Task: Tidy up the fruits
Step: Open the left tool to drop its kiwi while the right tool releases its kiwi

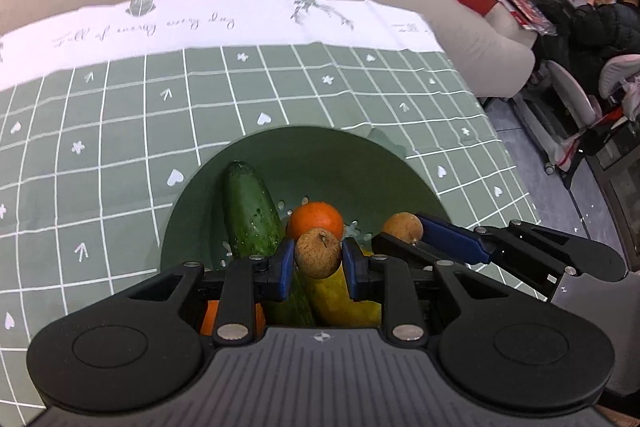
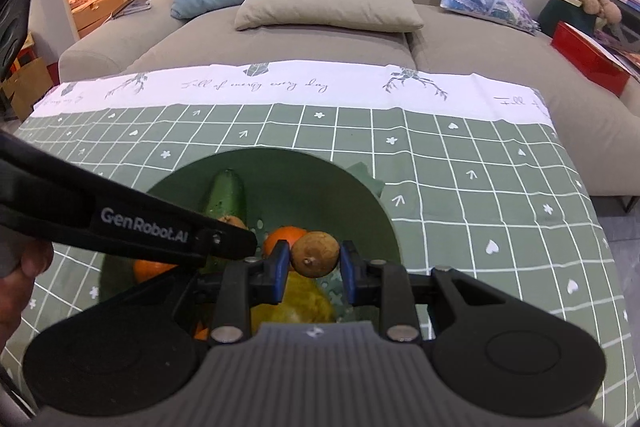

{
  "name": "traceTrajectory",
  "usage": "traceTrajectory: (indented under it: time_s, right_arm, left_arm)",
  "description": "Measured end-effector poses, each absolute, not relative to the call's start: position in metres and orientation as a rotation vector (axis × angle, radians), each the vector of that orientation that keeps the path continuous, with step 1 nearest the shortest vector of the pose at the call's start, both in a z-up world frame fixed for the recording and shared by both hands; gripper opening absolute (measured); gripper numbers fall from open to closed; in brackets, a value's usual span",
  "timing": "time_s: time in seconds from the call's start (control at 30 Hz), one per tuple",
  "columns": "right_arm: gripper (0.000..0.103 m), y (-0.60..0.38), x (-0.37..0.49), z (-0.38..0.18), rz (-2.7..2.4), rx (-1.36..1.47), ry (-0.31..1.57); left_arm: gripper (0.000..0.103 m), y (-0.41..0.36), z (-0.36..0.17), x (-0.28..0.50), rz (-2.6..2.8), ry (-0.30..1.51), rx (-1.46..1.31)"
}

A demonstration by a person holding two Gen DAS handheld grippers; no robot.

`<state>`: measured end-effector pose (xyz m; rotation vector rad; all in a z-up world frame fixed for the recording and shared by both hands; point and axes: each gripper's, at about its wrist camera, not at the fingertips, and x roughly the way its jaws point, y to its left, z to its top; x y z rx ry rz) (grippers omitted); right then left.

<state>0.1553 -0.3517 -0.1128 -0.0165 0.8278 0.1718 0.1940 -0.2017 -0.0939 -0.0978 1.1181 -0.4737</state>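
Observation:
A green colander bowl (image 1: 344, 163) sits on the checked tablecloth and holds a cucumber (image 1: 250, 211), an orange (image 1: 316, 219) and a yellow fruit (image 1: 332, 297). My left gripper (image 1: 318, 257) is shut on a small brown round fruit (image 1: 318, 254) just above the bowl. My right gripper (image 2: 315, 255) is shut on a second brown fruit (image 2: 315, 254), also over the bowl (image 2: 340, 183). In the left wrist view the right gripper's fingers (image 1: 452, 241) hold that second fruit (image 1: 403, 227) at the right. The left gripper's arm (image 2: 132, 227) crosses the right view.
The green checked tablecloth (image 2: 460, 187) covers the table, with a white border at the far edge. A grey sofa (image 2: 320, 35) with cushions stands behind. A red box (image 2: 588, 59) lies at the right. A person (image 1: 604, 27) sits at the far right.

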Motion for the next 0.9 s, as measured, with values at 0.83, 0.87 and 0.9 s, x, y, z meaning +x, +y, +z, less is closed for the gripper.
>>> traceTrajectory:
  time_s: [0.83, 0.87, 0.9]
  right_arm:
    - [0.035, -0.351, 0.166, -0.124, 0.157, -0.041, 0.859]
    - [0.035, -0.351, 0.165, -0.121, 0.155, -0.040, 0.857]
    - [0.036, -0.351, 0.164, -0.117, 0.154, -0.037, 0.855]
  left_arm:
    - [0.052, -0.200, -0.087, 0.199, -0.504, 1.137, -0.126]
    - [0.051, -0.197, -0.081, 0.197, -0.511, 1.123, -0.136]
    - [0.051, -0.194, -0.077, 0.195, -0.514, 1.111, -0.140]
